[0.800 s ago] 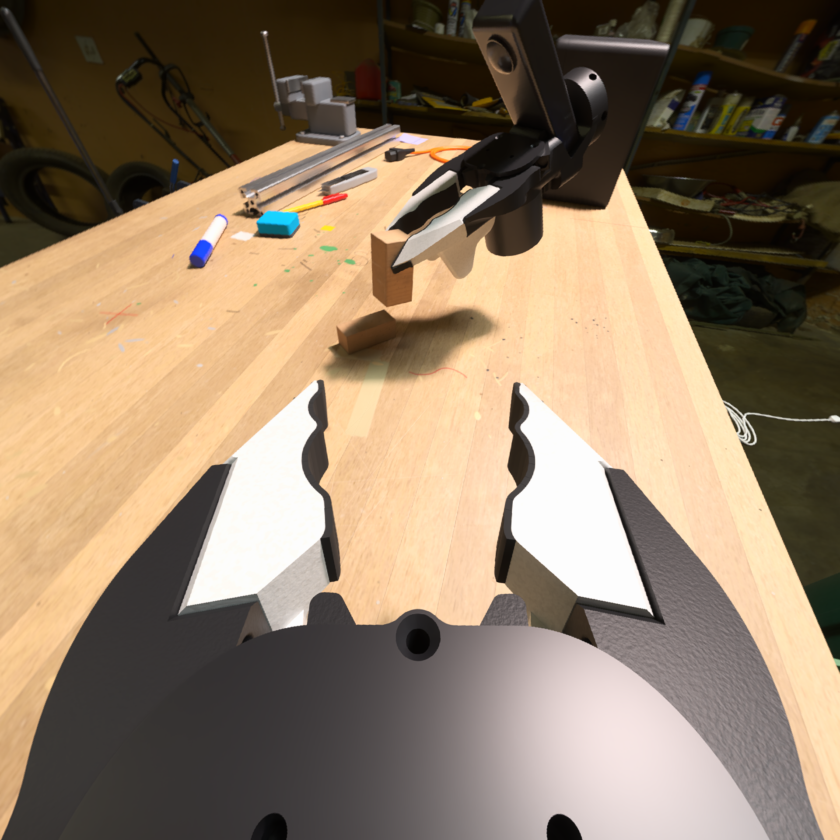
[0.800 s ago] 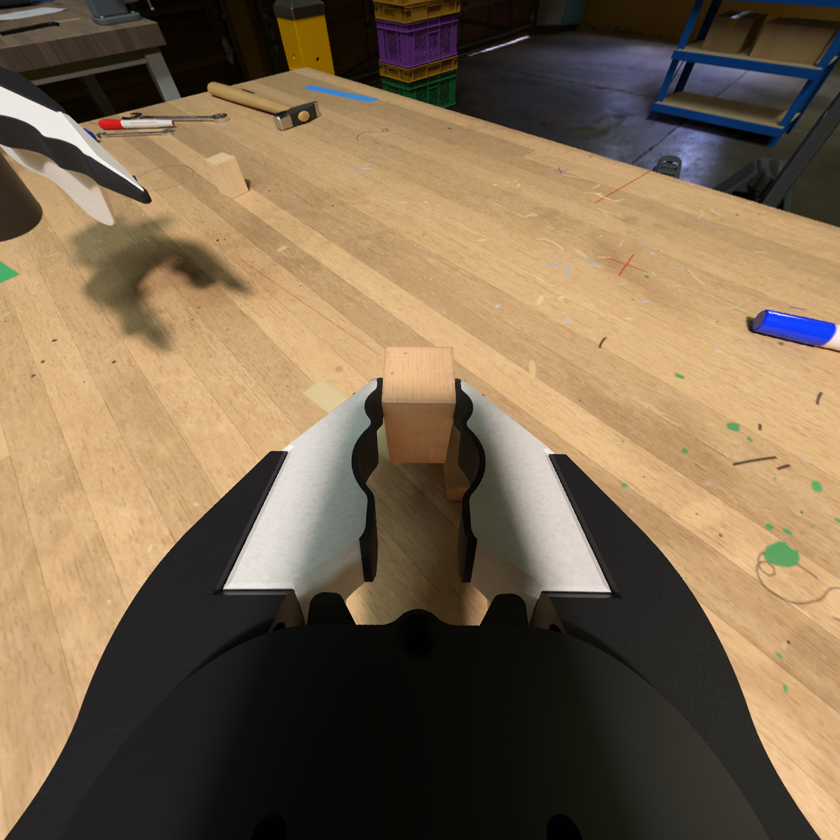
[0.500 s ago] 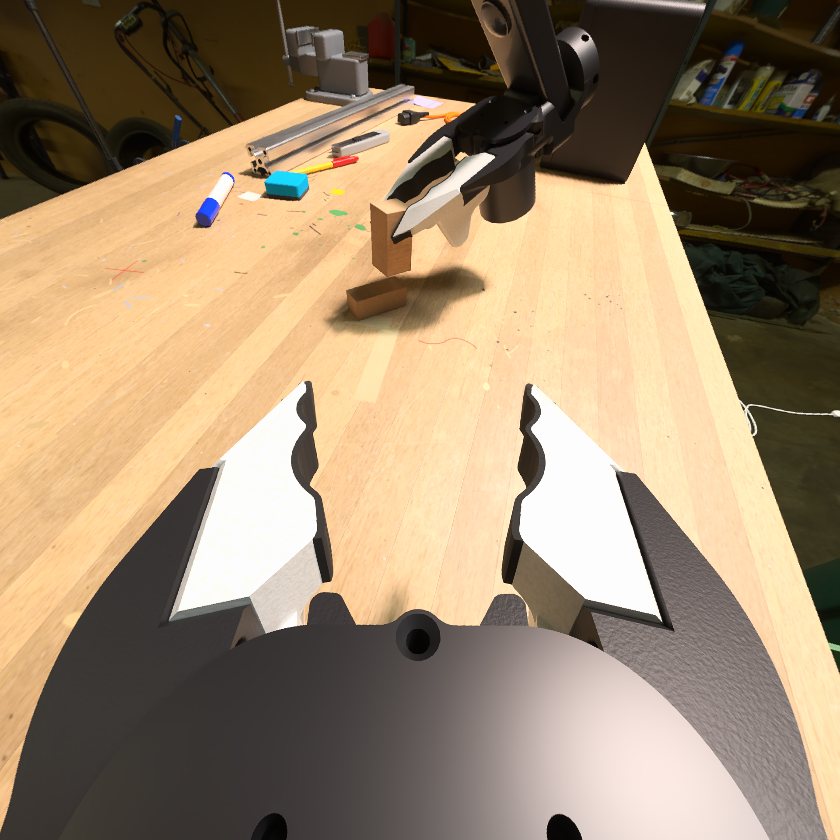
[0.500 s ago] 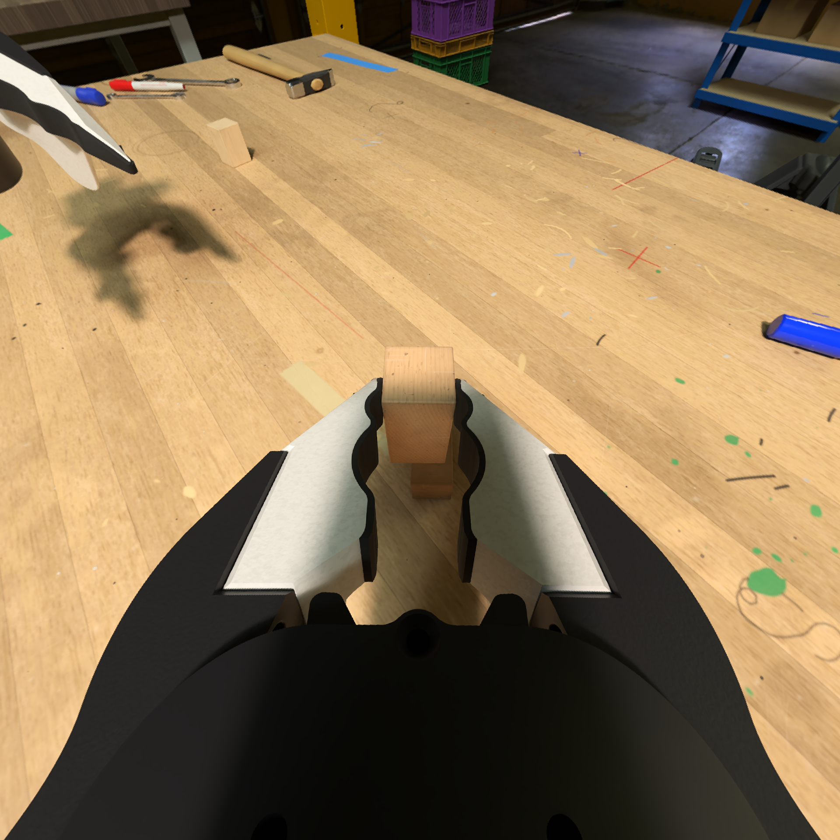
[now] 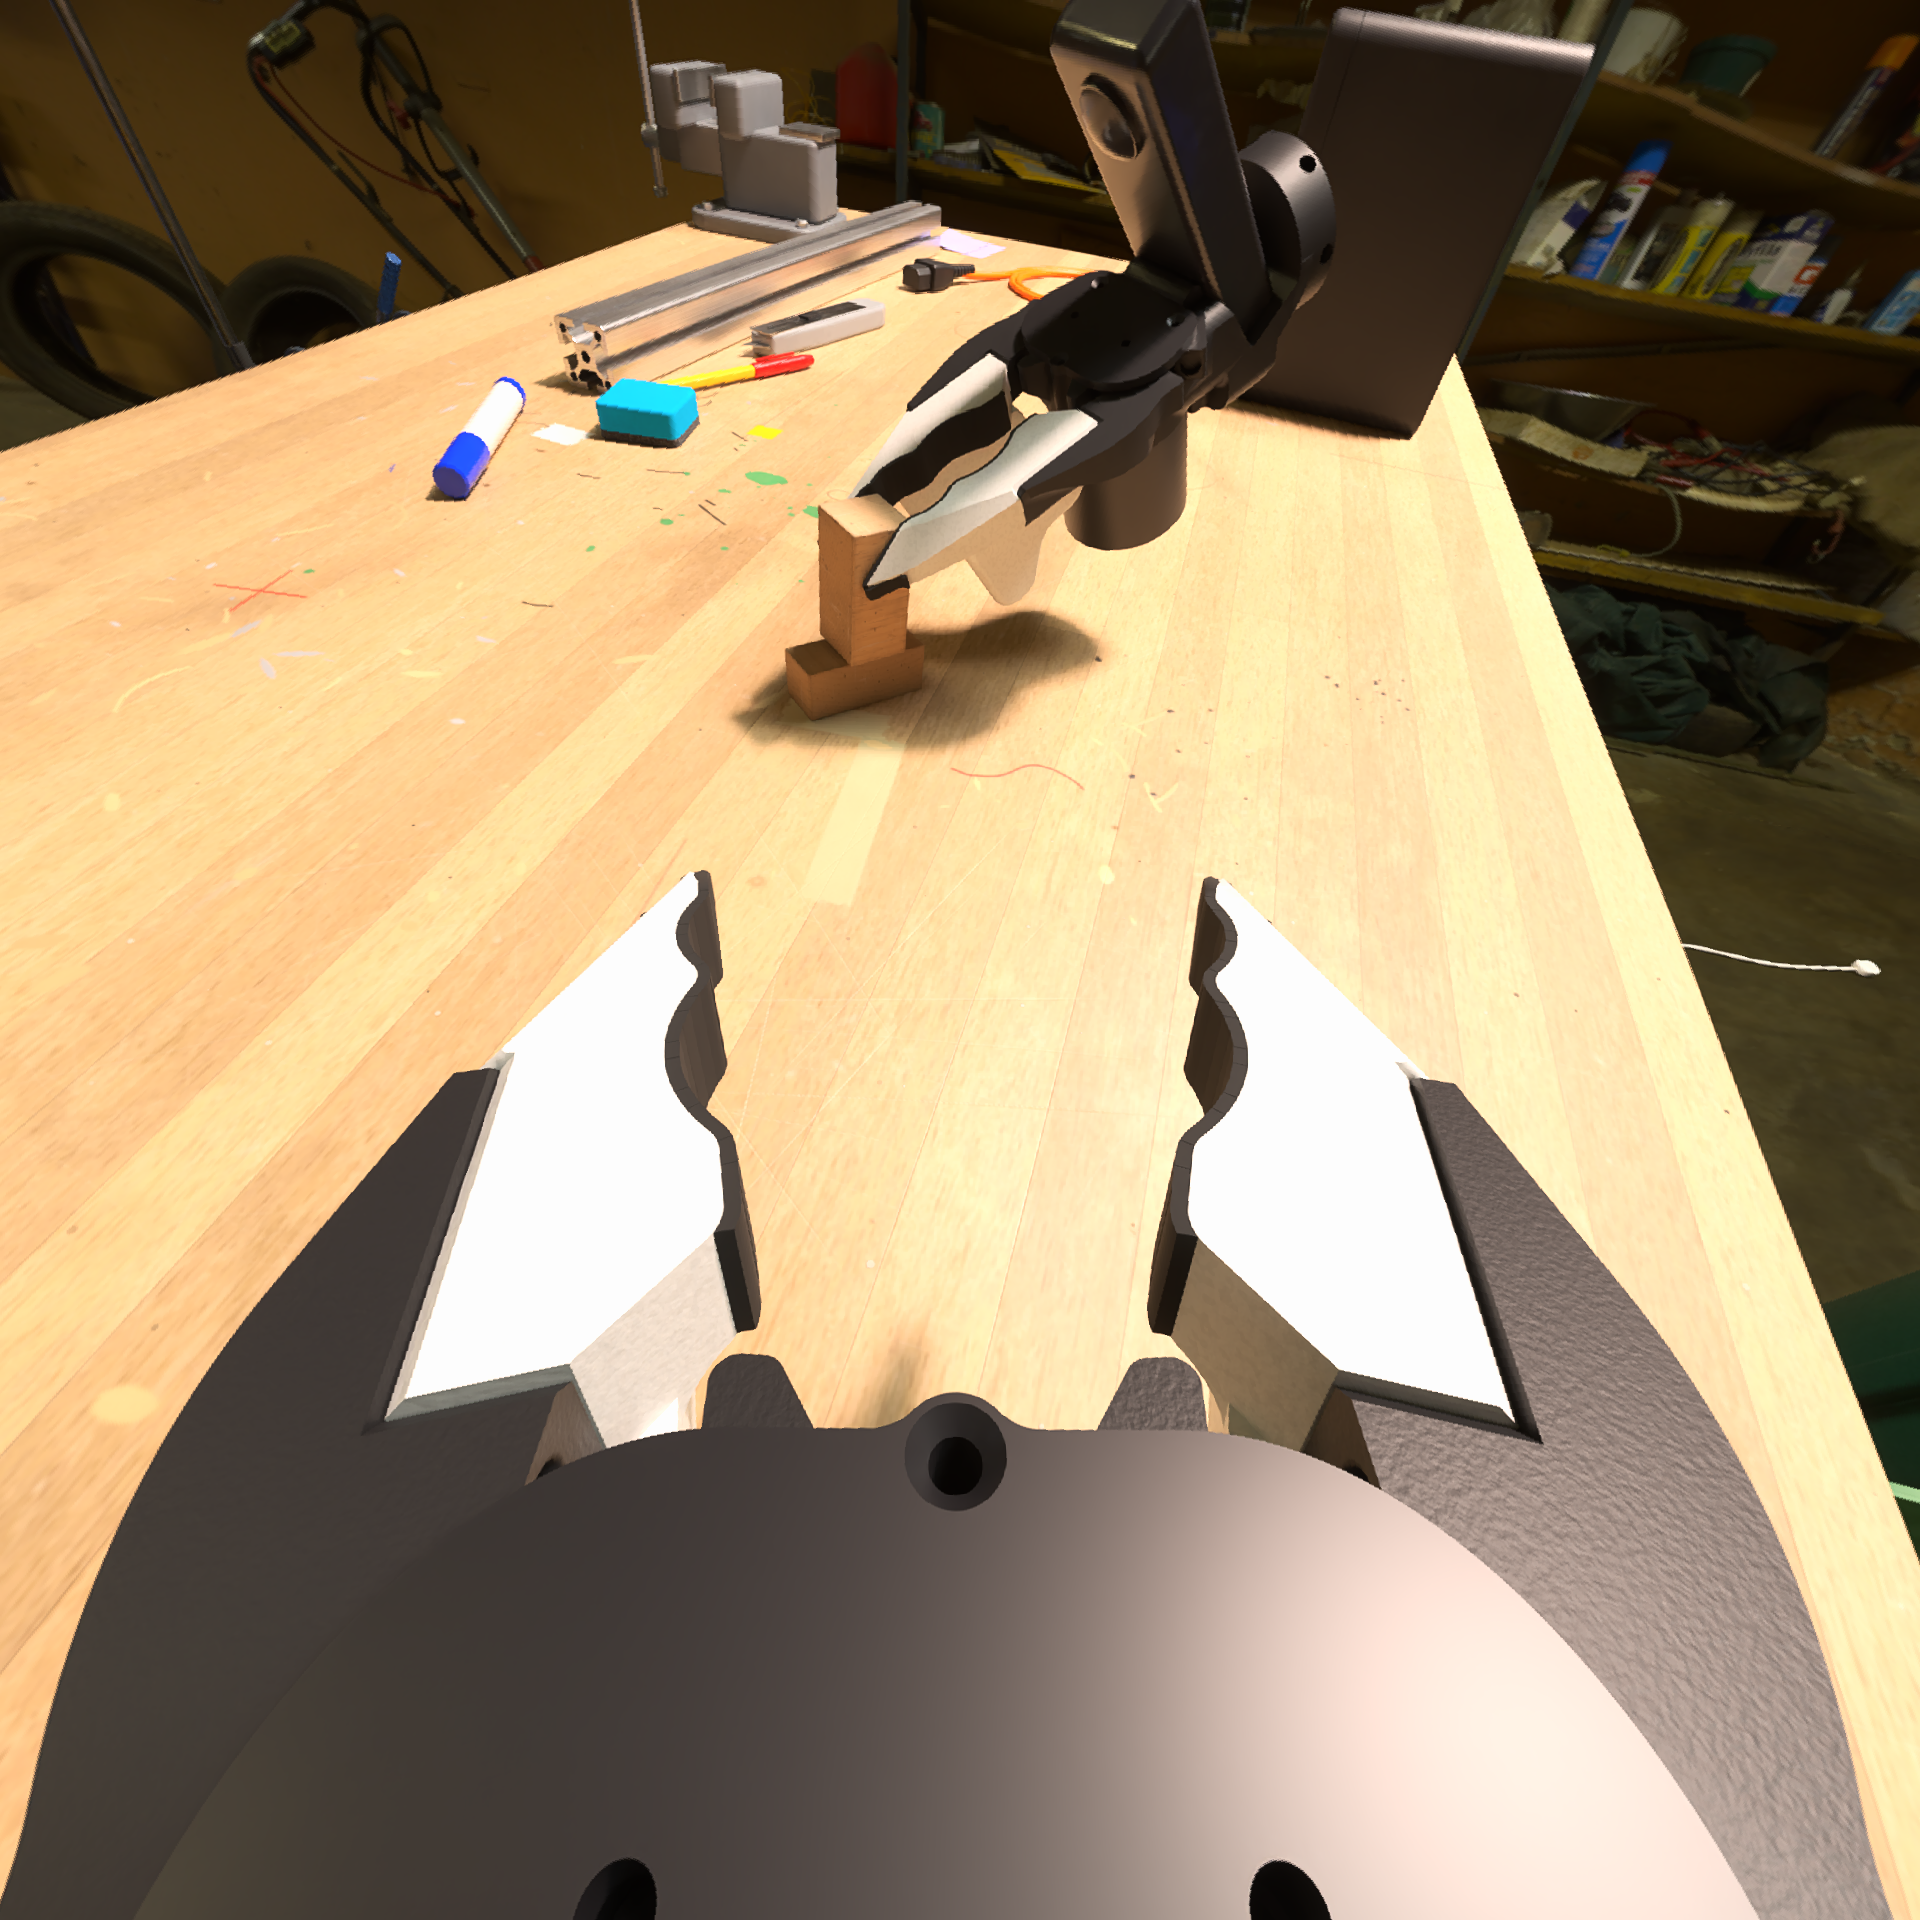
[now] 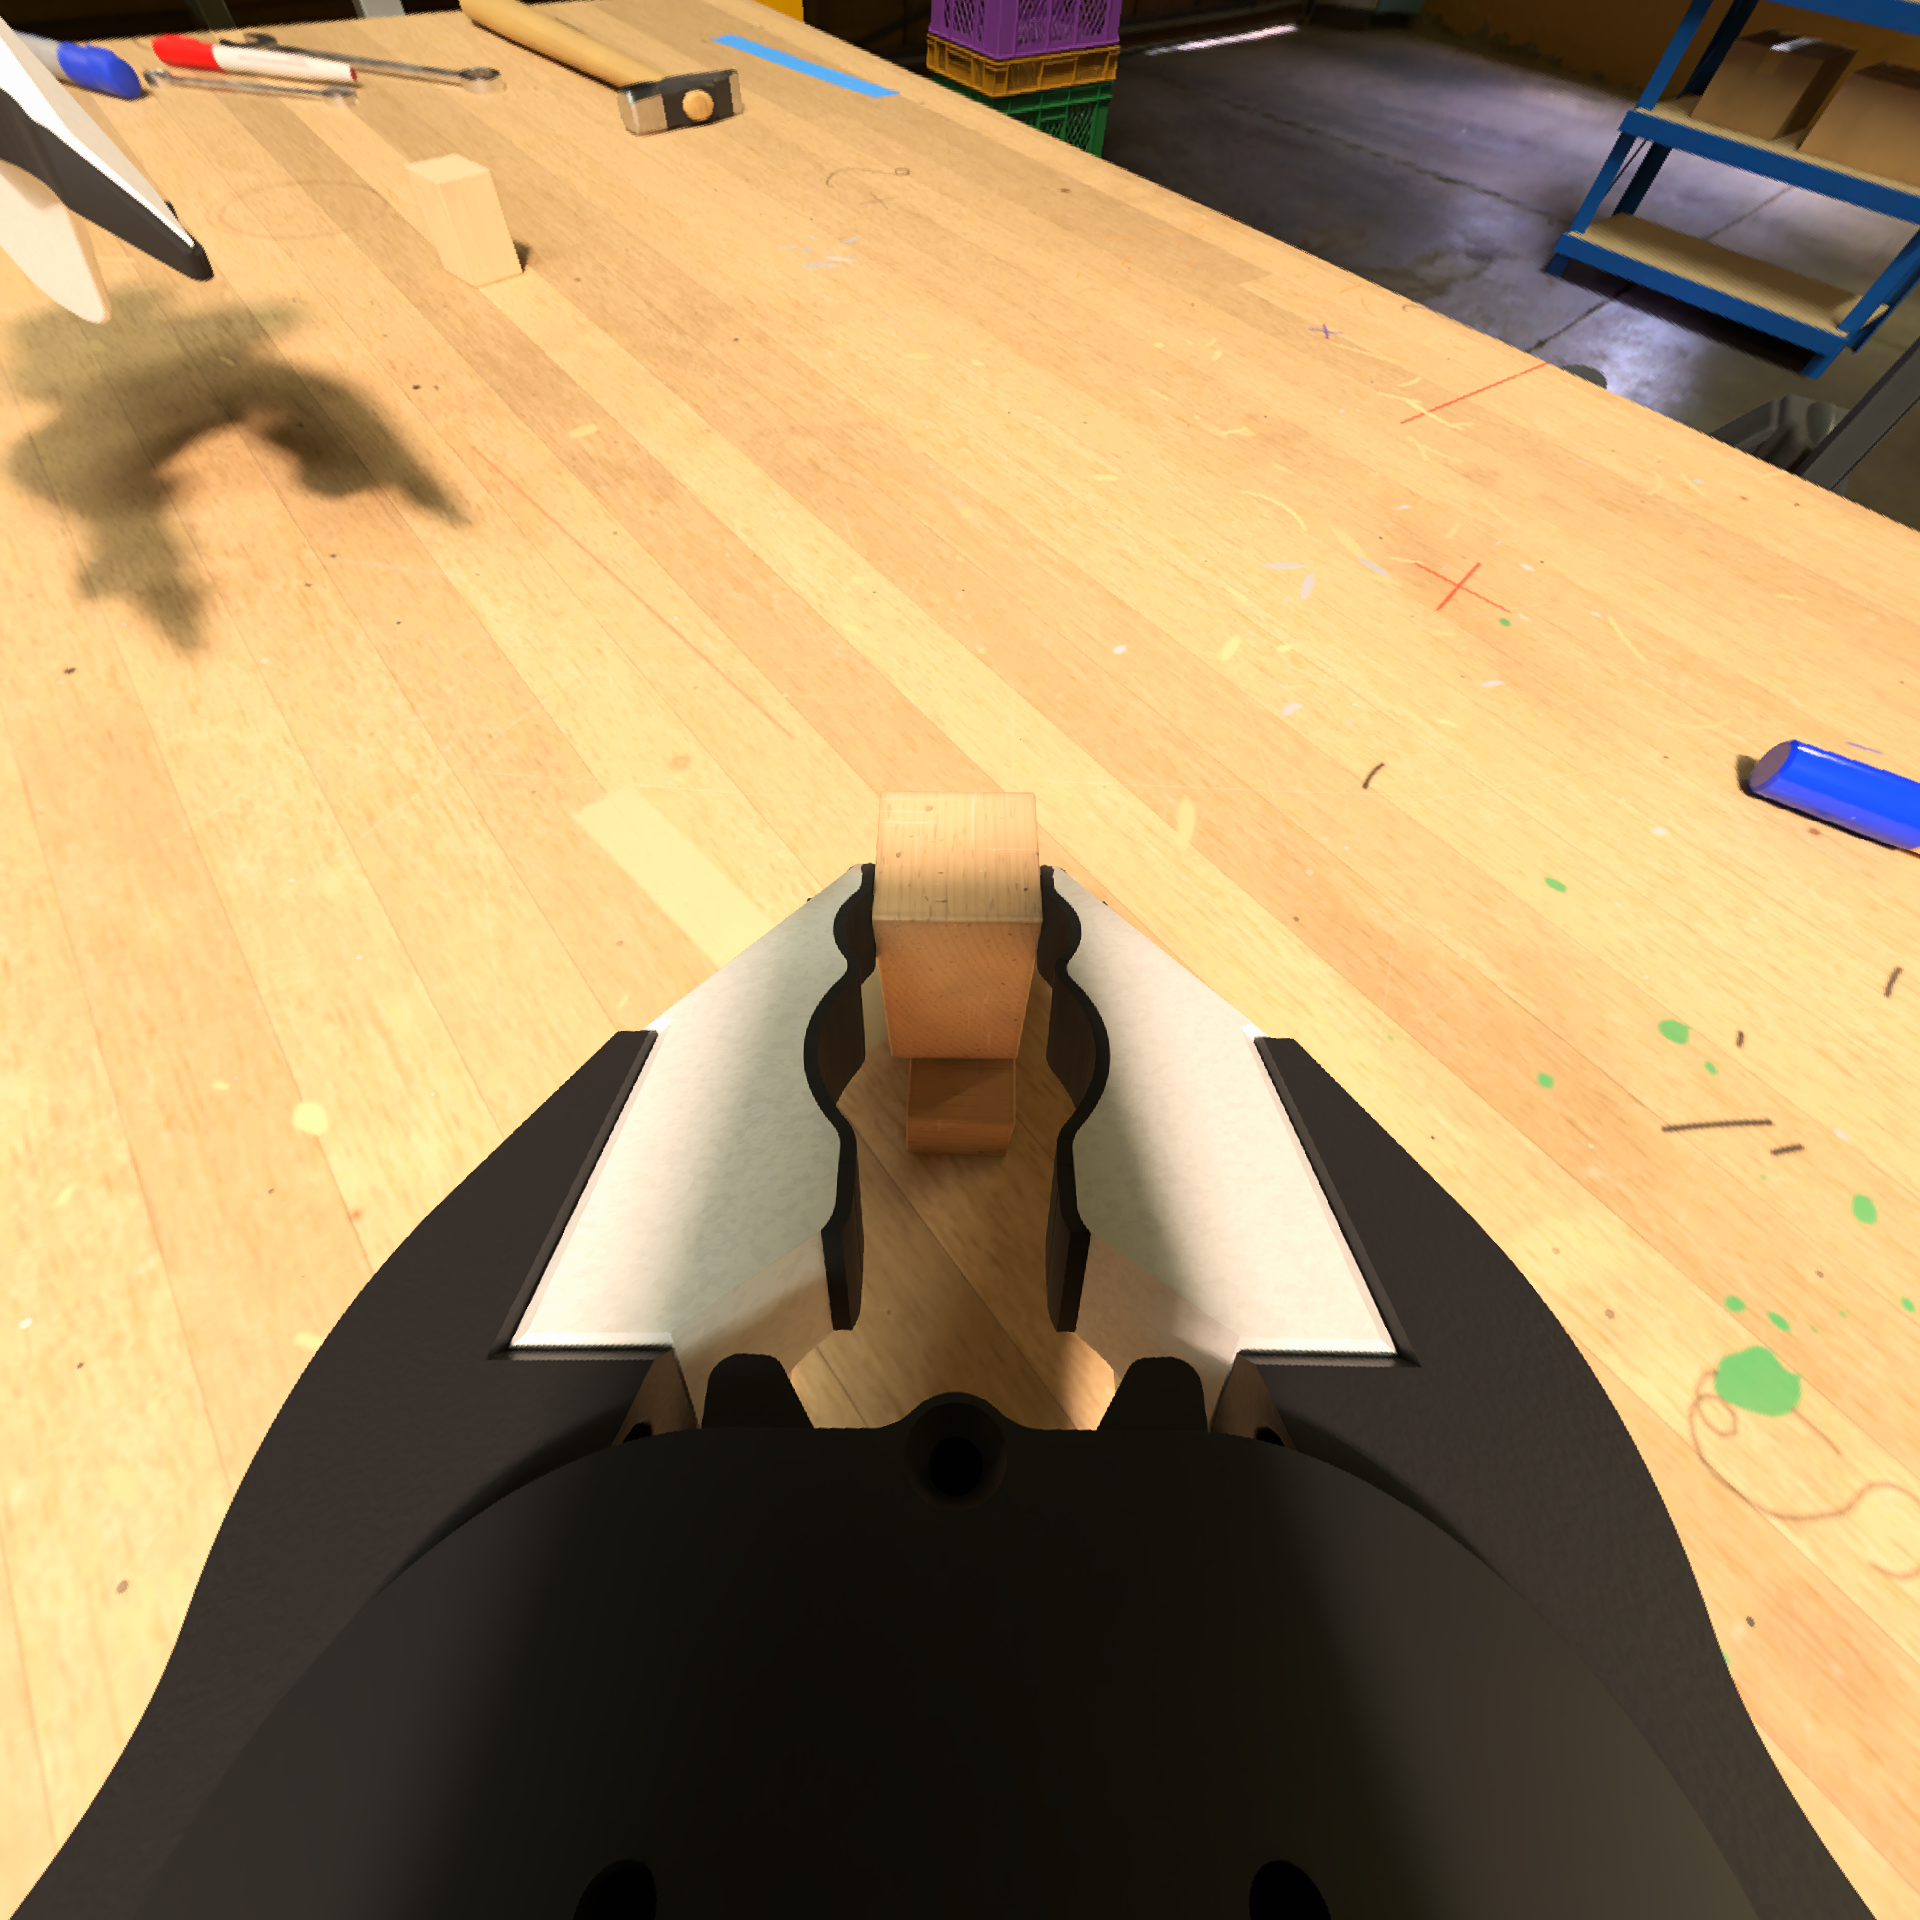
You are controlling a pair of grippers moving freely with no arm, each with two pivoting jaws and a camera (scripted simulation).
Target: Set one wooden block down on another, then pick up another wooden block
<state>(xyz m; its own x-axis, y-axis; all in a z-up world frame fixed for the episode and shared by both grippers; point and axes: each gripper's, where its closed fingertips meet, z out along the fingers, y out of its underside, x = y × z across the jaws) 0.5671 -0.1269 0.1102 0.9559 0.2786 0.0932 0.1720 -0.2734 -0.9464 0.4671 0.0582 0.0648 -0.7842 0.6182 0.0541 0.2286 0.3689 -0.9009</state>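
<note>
My right gripper (image 6: 956,883) is shut on an upright wooden block (image 6: 956,935). The block's lower end stands on a flat wooden block (image 6: 958,1112) lying on the bench. In the left wrist view the right gripper (image 5: 883,551) holds the upright block (image 5: 854,592) on the flat block (image 5: 854,681). A third, paler wooden block (image 6: 464,218) stands alone farther off at the left. My left gripper (image 5: 956,894) is open and empty above bare bench, well short of the stack; its fingertips (image 6: 94,197) show at the right wrist view's top left.
In the left wrist view a blue marker (image 5: 478,436), a cyan eraser (image 5: 646,412), a red-yellow pen (image 5: 743,371), an aluminium rail (image 5: 748,286) and a dark box (image 5: 1444,218) lie beyond the stack. The bench edge (image 5: 1621,831) runs along the right. A hammer (image 6: 623,73) lies far off.
My right gripper has lowered the upright block until it rests on the flat block. My left gripper has drawn back a little and stays open.
</note>
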